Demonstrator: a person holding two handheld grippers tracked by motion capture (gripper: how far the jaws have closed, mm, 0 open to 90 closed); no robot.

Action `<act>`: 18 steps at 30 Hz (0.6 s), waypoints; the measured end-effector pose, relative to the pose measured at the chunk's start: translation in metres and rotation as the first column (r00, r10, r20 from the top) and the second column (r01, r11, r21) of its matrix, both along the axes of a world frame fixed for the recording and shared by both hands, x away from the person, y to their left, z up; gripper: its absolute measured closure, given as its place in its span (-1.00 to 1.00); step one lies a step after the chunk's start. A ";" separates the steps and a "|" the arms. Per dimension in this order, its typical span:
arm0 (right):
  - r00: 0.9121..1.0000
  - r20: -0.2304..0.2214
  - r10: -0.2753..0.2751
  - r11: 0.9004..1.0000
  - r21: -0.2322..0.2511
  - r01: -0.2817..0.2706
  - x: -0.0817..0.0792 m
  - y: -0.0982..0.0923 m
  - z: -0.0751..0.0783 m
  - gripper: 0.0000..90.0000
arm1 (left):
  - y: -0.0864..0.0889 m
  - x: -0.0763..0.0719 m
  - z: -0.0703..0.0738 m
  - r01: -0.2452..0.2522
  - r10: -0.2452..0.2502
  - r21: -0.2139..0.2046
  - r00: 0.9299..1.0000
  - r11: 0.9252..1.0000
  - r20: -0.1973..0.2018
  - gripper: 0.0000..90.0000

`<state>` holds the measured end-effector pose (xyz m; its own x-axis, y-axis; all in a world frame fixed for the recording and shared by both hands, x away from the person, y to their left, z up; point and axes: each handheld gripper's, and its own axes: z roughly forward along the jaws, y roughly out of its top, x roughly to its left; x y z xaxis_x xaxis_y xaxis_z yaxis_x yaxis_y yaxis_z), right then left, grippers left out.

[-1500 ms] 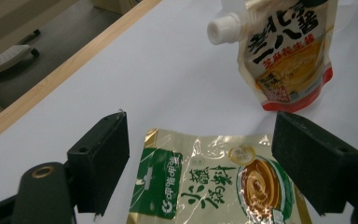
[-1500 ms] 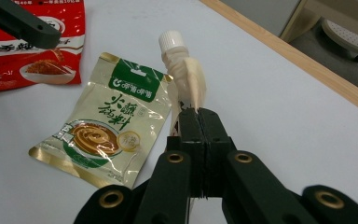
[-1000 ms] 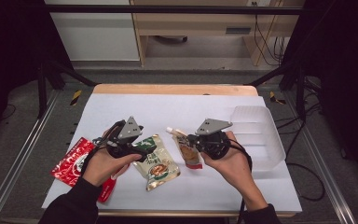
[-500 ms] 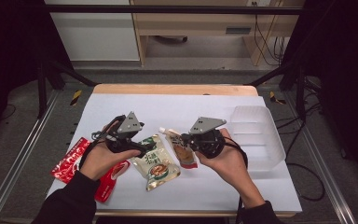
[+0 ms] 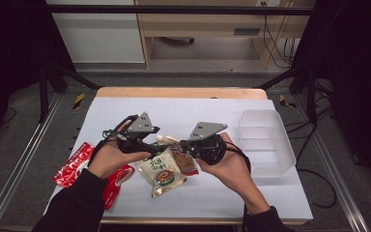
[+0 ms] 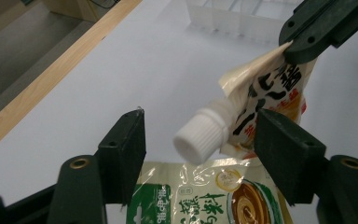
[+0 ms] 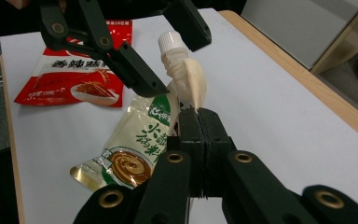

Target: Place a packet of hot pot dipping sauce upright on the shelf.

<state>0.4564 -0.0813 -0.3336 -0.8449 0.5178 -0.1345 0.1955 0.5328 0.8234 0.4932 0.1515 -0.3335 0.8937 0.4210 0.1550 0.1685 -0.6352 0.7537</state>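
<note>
High view. White table (image 5: 232, 203); landmark: the spouted pouch (image 5: 181, 159) near its middle. Left gripper (image 5: 147, 145) just left of the pouch, right gripper (image 5: 186, 147) at it. Green sachet (image 5: 162, 171) touching the pouch's near-left side; red packets (image 5: 75, 164) well to its left; clear plastic bin (image 5: 265, 140) to its right.

Left gripper view. Jaws wide apart, holding nothing. The pouch's white cap (image 6: 200, 137) hangs between them, touching neither, nearer the right-hand jaw. The other gripper pinches the pouch's upper edge (image 6: 307, 35). Green sachet (image 6: 205, 200) lies beneath.

Right gripper view. Jaws pressed together on the pouch's seam (image 7: 189, 100), the pouch lifted clear of the table, cap (image 7: 170, 42) pointing away. Left gripper's open jaws flank the cap.

Step, as judged: passing or bracing the spout. Centre the cap between the open jaws before closing; grip the ribbed cap, not the soft film; keep the seam pinch firm.
</note>
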 end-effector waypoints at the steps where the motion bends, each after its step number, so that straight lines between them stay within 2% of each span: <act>1: 1.000 0.000 0.001 1.000 0.002 -0.001 0.000 0.000 0.000 1.00 | -0.002 0.000 0.000 0.007 -0.007 0.001 1.000 1.000 -0.002 -0.20; 3: 1.000 -0.001 0.003 1.000 0.007 -0.003 0.000 0.000 0.001 1.00 | -0.003 0.001 0.000 0.019 -0.019 -0.001 1.000 1.000 -0.010 -0.12; 4: 1.000 -0.003 0.006 1.000 0.013 -0.005 0.000 -0.001 0.001 1.00 | -0.004 0.001 0.000 0.025 -0.025 0.000 1.000 1.000 -0.016 -0.02; 6: 1.000 -0.003 0.005 1.000 0.015 -0.005 0.000 -0.001 0.001 1.00 | -0.005 0.003 -0.001 0.033 -0.033 0.005 0.999 0.999 -0.026 0.02; 8: 1.000 -0.003 0.001 1.000 0.015 -0.001 0.001 -0.003 0.000 1.00 | -0.006 0.003 0.000 0.037 -0.037 0.006 0.999 0.999 -0.032 0.27; 9: 1.000 -0.003 0.001 1.000 0.015 -0.001 0.001 -0.003 0.000 1.00 | -0.006 0.003 0.000 0.038 -0.038 0.009 0.999 0.999 -0.037 0.27; 12: 1.000 -0.007 -0.011 1.000 0.022 0.011 0.002 -0.007 -0.002 1.00 | -0.007 0.002 0.001 0.047 -0.046 0.014 0.998 0.999 -0.042 0.43; 14: 1.000 -0.010 -0.017 0.999 0.029 0.017 0.002 -0.010 -0.002 1.00 | -0.010 0.000 0.004 0.050 -0.049 0.031 0.998 0.998 -0.040 0.47; 18: 0.999 -0.007 -0.038 0.998 0.046 0.038 0.003 -0.017 -0.002 0.99 | -0.015 -0.002 0.010 0.069 -0.068 0.030 0.997 0.997 -0.047 0.58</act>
